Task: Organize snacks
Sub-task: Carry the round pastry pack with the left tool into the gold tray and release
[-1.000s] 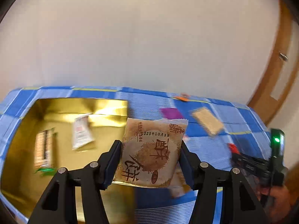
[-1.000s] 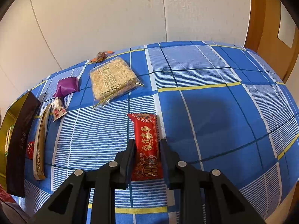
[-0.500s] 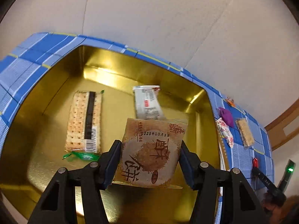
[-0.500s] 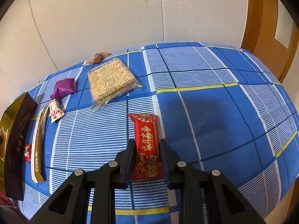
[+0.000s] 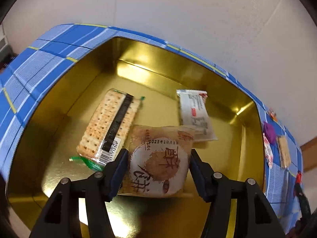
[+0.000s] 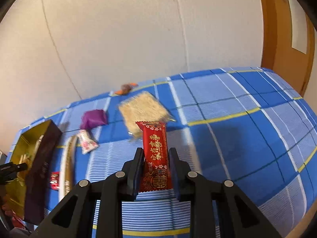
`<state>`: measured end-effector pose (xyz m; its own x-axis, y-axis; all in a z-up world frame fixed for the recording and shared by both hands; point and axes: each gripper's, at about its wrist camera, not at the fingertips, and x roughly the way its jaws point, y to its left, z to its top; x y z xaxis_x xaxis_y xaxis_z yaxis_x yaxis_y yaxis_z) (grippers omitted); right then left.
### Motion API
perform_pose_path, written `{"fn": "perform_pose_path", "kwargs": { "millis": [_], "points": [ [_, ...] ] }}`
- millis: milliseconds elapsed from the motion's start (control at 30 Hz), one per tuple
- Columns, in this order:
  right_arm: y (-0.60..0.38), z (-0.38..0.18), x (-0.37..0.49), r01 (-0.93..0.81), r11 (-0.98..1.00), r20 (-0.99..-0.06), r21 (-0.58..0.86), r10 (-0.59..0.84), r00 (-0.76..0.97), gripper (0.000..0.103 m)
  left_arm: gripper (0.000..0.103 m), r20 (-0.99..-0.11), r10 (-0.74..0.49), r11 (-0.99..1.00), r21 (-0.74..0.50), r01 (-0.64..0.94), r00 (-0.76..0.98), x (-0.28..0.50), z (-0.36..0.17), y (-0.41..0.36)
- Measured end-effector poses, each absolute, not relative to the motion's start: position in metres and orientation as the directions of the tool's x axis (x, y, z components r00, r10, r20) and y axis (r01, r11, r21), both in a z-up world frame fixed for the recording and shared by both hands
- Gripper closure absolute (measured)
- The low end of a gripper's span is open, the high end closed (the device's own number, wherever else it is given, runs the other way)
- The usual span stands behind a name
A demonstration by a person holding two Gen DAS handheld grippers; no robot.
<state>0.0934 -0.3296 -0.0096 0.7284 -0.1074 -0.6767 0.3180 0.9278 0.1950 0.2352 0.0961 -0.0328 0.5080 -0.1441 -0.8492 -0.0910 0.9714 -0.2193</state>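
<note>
While my left gripper (image 5: pixel 157 170) hangs over the gold box (image 5: pixel 65 91), its two fingers are clamped on the sides of a tan pastry packet (image 5: pixel 158 162), which sits between them above the near part of the box floor. Just past it on that floor lie a cracker pack (image 5: pixel 108 125) toward the left wall and a white sachet (image 5: pixel 195 115) toward the far right corner; the two are apart from each other. My right gripper (image 6: pixel 155 170) is closed on a red snack bar (image 6: pixel 156 154), pinched by its long edges and standing up out of the fingers, above the blue checked tablecloth (image 6: pixel 237 138). Beyond the bar a pale rice-crisp square (image 6: pixel 142 111) lies flat on the cloth, with a purple wrapped sweet (image 6: pixel 94 119) to its left and a small pink-and-white candy (image 6: pixel 87 143) nearer than that. An orange-brown wrapper (image 6: pixel 125 88) rests by the far edge of the cloth, next to the wall. Over at the left edge the gold box shows again, its dark lid (image 6: pixel 41 170) leaning against it.
</note>
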Motion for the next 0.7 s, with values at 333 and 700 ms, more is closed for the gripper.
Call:
{"fn": "perform_pose_path", "kwargs": {
  "millis": [333, 700],
  "points": [
    [-0.278, -0.001, 0.108, 0.171, 0.957, -0.634, 0.237, 0.019, 0.773, 0.077, 0.034, -0.761, -0.008, 1.0, -0.023, -0.014, 0.649, 0.199, -0.008, 0.071],
    [-0.229, -0.004, 0.126, 0.062, 0.947, -0.629, 0.314, 0.158, 0.761, 0.077, 0.033, -0.751, 0.028, 0.999, 0.033, -0.005, 0.66, 0.197, -0.01, 0.066]
  ]
}}
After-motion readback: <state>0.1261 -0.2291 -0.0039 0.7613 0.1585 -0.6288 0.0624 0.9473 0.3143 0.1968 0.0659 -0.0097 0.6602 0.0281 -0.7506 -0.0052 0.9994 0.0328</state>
